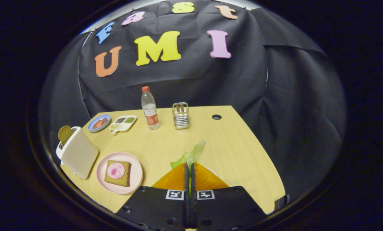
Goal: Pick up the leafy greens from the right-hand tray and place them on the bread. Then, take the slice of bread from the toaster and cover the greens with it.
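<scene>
Gripper [189, 166] clamped on leafy greens [193, 154], bare table [236, 144] ahead. Pink plate [135, 179] with bread [118, 173] at 9 o'clock; toaster [79, 155] beyond.

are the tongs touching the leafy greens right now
Touching. The gripper view shows the tongs closed together on the leafy greens, which stick out just ahead of them.

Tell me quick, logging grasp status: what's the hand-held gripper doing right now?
Hand-held gripper: shut on the leafy greens, both fingers pressed together on the leaf, above the orange tray.
</scene>
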`<state>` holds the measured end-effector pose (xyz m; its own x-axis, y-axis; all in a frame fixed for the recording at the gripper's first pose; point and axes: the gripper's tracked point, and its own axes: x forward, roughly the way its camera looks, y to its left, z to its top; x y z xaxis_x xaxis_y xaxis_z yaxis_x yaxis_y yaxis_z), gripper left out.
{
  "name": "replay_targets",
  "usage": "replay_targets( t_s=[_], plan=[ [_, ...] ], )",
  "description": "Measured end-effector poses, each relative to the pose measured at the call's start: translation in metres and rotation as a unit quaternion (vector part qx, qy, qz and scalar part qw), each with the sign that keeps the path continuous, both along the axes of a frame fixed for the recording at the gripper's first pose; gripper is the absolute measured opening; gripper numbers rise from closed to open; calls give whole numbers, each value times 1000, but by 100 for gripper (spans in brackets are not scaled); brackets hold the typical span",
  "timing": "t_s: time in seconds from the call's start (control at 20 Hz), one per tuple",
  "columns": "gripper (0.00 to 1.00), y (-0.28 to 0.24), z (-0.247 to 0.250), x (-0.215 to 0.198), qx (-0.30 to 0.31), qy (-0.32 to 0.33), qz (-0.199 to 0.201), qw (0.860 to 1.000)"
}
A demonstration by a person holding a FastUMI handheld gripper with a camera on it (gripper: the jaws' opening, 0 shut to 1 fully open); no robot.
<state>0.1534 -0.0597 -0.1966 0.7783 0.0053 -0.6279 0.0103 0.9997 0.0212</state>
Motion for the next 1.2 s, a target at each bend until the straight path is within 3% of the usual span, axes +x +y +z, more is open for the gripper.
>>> replay_targets(
  t_s=[0.45, 0.8, 1.05, 1.2],
  plan=[
    [0, 112, 21, -19, 6, -14, 88, 996],
    [0, 211, -14, -23, 13, 11, 161, 987],
    [0, 256, -59, -9, 34, 45, 179, 982],
    [0, 255, -83, 9, 38, 61, 164, 984]
  ],
)
